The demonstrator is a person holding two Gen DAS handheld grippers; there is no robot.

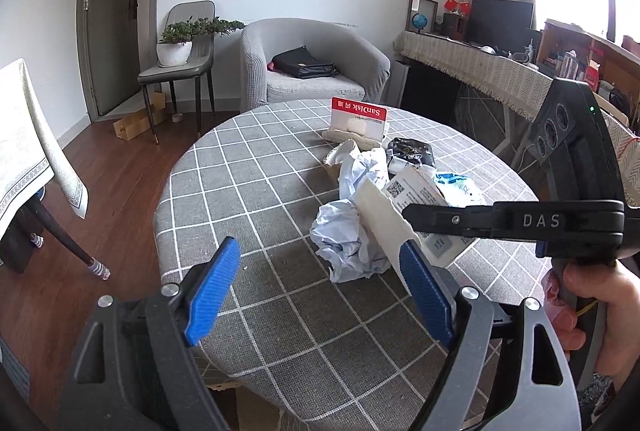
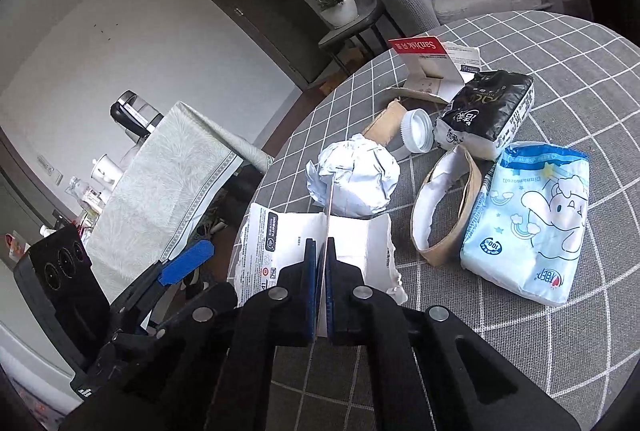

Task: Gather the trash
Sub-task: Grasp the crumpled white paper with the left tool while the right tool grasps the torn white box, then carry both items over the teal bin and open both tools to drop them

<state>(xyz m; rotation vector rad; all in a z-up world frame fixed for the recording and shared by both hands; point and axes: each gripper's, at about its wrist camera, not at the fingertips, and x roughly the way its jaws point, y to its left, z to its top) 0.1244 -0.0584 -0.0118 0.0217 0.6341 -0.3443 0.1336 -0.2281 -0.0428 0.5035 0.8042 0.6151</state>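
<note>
Trash lies on a round table with a grey checked cloth point(image 1: 248, 199). My right gripper point(image 2: 319, 251) is shut on a torn white printed carton piece point(image 2: 352, 243) and holds it above the table; it also shows in the left wrist view point(image 1: 400, 215). My left gripper point(image 1: 320, 283) is open and empty, its right pad point(image 1: 424, 287) close to the carton's lower edge. A crumpled white paper ball point(image 2: 354, 179) lies just beyond the carton and also shows in the left wrist view point(image 1: 352, 243).
Further on lie a paper ring point(image 2: 444, 199), a blue-white tissue pack point(image 2: 532, 215), a black tissue pack point(image 2: 488, 107), a white cap point(image 2: 418, 131), brown card point(image 2: 384, 123) and a SanDisk package point(image 2: 424, 63). An armchair point(image 1: 312, 63) and chair point(image 1: 180, 71) stand behind.
</note>
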